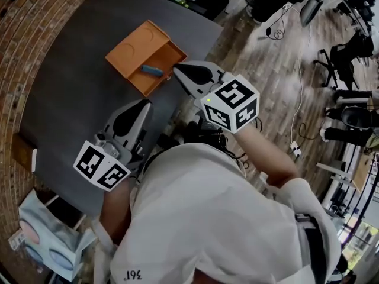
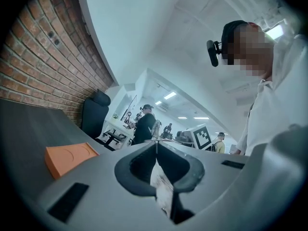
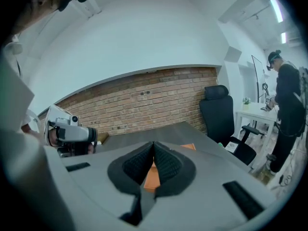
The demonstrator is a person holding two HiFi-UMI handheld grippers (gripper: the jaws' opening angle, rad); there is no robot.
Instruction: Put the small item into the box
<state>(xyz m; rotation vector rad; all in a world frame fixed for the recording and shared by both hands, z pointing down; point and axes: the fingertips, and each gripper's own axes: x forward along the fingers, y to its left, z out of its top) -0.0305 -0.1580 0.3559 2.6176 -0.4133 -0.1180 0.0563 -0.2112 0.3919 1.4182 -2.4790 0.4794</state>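
Note:
An orange box [image 1: 142, 43] lies open on the dark grey table [image 1: 71, 93], its lid folded back to the left. A small blue item [image 1: 151, 70] rests in its tray. My right gripper [image 1: 176, 70] hovers just right of the tray's near corner, jaws shut and empty. My left gripper [image 1: 145, 103] is nearer to me, below the box and apart from it, also shut with nothing held. In the left gripper view the closed jaws [image 2: 155, 141] point level past the box [image 2: 70, 158]. The right gripper view shows closed jaws [image 3: 154, 143] over the box [image 3: 152, 177].
A brick wall [image 1: 23, 52] runs along the table's left side. A black office chair [image 3: 221, 114] stands past the table's far end, and a person [image 3: 288, 105] stands in the room beyond. A light bag [image 1: 47, 235] sits on the floor at lower left.

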